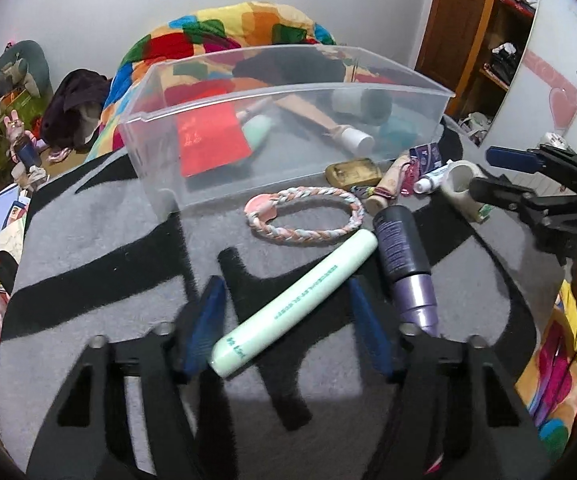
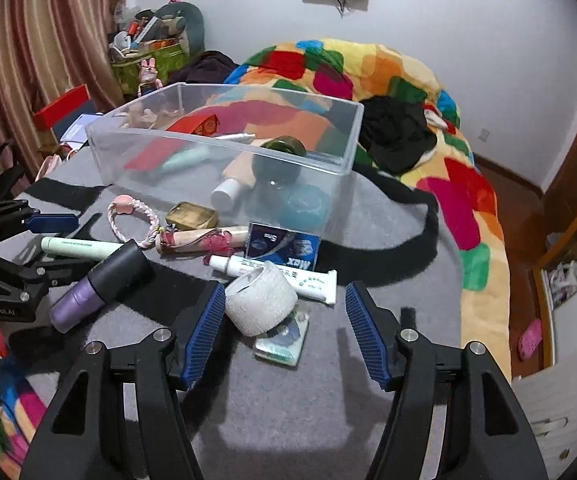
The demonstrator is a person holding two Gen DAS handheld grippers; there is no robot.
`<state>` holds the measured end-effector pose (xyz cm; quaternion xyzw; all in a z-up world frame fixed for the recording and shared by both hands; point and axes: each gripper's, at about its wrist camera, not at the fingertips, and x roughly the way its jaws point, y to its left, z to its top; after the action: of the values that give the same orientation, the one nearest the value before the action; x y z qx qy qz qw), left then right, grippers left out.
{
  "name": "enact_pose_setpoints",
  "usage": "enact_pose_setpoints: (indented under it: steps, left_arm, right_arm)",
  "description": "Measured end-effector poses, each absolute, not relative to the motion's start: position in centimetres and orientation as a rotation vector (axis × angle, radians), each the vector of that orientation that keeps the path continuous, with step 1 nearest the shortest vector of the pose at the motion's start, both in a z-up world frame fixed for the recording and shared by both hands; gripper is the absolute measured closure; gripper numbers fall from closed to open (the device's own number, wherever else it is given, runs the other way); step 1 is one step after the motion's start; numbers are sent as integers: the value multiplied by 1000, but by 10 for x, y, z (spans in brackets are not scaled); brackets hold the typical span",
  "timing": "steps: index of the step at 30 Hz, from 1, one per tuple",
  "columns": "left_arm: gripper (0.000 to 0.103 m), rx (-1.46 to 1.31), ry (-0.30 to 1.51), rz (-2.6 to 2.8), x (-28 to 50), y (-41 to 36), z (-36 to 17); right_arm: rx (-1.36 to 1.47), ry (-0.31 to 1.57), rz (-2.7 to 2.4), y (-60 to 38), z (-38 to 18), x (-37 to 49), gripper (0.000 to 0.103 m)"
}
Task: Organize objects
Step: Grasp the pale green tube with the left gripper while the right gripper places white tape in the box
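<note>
A clear plastic bin [image 1: 288, 92] [image 2: 224, 128] stands on the grey and black mat and holds several items. My left gripper [image 1: 288, 320] is open with its jaws on either side of a pale green tube [image 1: 296, 300] [image 2: 80, 246] lying on the mat. A black and purple bottle [image 1: 406, 264] [image 2: 100, 284] lies right beside it. My right gripper [image 2: 284, 332] is open around a white tape roll [image 2: 260, 300] [image 1: 462, 184], which rests on a small green packet [image 2: 282, 340].
A braided pink ring [image 1: 308, 216] [image 2: 132, 220], a brass tin [image 1: 352, 172] [image 2: 192, 216], a beige tube [image 2: 200, 240], a white toothpaste tube [image 2: 280, 276] and a blue box [image 2: 284, 246] lie before the bin. A colourful quilt [image 2: 388, 80] lies behind.
</note>
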<state>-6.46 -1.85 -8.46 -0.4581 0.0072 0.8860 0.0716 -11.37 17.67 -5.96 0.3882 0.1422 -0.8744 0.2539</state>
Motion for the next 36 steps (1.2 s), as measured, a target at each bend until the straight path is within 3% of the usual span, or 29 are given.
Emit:
enact_pose_setpoints:
  steps: [4,8,10,27,36]
  left_arm:
    - [74,-1351,13,2670,-57,-16,-82]
    - [88,-1348,-7,2677,-45,-16,-81]
    - [88,-1350,-17,2675,-40,-15,-80]
    - [88,-1325,-21,2786,-40,-9,-82]
    - [88,-1216,-112,2835,-36,-23,-47]
  right_arm:
    - [1028,422,-2367,168,-61,-111,47]
    - [1032,410,-2336,164,-62,-110,62]
    - [1036,399,-2324,163,-62,-109,66]
    - [1061,336,-2318,168,-64,-107,67]
    - [1009,172,-2324,179,-37,-111,67]
